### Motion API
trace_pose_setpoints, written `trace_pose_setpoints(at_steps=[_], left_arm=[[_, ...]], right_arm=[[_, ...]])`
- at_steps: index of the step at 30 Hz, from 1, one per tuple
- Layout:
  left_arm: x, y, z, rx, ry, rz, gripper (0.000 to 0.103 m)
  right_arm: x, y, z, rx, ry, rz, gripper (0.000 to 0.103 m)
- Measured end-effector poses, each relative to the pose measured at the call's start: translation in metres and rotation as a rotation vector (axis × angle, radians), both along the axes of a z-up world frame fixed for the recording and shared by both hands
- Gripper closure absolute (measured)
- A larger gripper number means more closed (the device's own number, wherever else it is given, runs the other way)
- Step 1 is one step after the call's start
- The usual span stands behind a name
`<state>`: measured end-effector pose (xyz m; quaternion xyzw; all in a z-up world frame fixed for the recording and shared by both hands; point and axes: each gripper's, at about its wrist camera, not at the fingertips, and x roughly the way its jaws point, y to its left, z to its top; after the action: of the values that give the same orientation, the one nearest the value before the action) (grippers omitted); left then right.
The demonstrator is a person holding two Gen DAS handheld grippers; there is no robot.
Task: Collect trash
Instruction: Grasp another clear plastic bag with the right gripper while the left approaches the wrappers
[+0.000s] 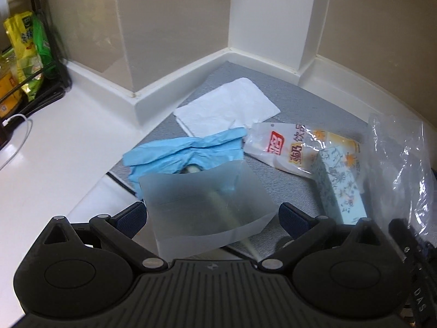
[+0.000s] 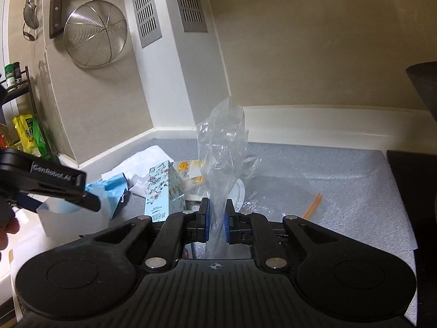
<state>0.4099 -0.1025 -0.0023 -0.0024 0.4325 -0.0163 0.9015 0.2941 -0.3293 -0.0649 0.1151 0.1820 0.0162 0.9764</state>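
On the grey mat (image 1: 314,101) in the corner of the tabletop (image 1: 54,150) lies the trash, all in one small heap. Nearest the left claw (image 1: 211,216) stands a see-through plastic cup (image 1: 202,205) with a pale stick inside it. Just behind the cup is a crumpled blue glove (image 1: 177,153). Farther back lies a white tissue (image 1: 226,104). To the right are a shiny white wrapper (image 1: 289,142) and a light blue carton (image 1: 341,183) with a flower pattern.

The left claw is wide, with one finger on each side of the cup. I think it is not squeezing yet. The right claw (image 2: 215,225) is narrow and pinches a clear plastic bag (image 2: 222,147), which stands up tall. An orange stick (image 2: 312,206) lies alone on the mat, off to the right.

I think the step now is picking up the cup. Next, the left claw should close softly, because the thin cup could bend or slip. Then the cup goes to the bag, but the bag looks pinched flat, so its mouth may need opening.

The wrapper has red and brown Chinese writing, too bent to read fully. The side of the left claw says "GenRobot.AI" in the right view. Small print on the carton is too tiny to read.
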Motion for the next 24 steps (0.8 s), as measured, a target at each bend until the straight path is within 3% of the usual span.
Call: trace_pose_setpoints(at_steps=[2,4,6,9,12,21,24], left_arm=[[0.002,-0.003,-0.001,0.006,-0.004,-0.009,0.000],[0.003,-0.002,-0.001,-0.010,0.003,-0.015,0.000],[0.001,0.000,0.002,-0.066,0.015,-0.038,0.000],[-0.001,0.003,0.007,-0.134,0.013,-0.042,0.000],[0.003,0.001,0.007,-0.133,0.028,-0.042,0.000],[0.019,0.001,-0.010,-0.086,0.086,0.002,0.000],[0.018,0.011,-0.012,-0.122,0.096,0.035,0.000]], right_arm=[[0.004,0.001,-0.002,0.001,0.017,0.001,0.088],[0.005,0.001,-0.003,0.005,0.030,-0.003,0.076],[0.006,-0.001,-0.004,0.015,0.032,-0.010,0.056],[0.005,-0.001,-0.004,0.021,0.021,-0.013,0.048],[0.005,-0.002,-0.006,0.017,0.025,-0.013,0.043],[0.010,-0.003,-0.006,0.032,0.042,-0.014,0.042],[0.010,-0.003,-0.006,0.031,0.043,-0.013,0.042]])
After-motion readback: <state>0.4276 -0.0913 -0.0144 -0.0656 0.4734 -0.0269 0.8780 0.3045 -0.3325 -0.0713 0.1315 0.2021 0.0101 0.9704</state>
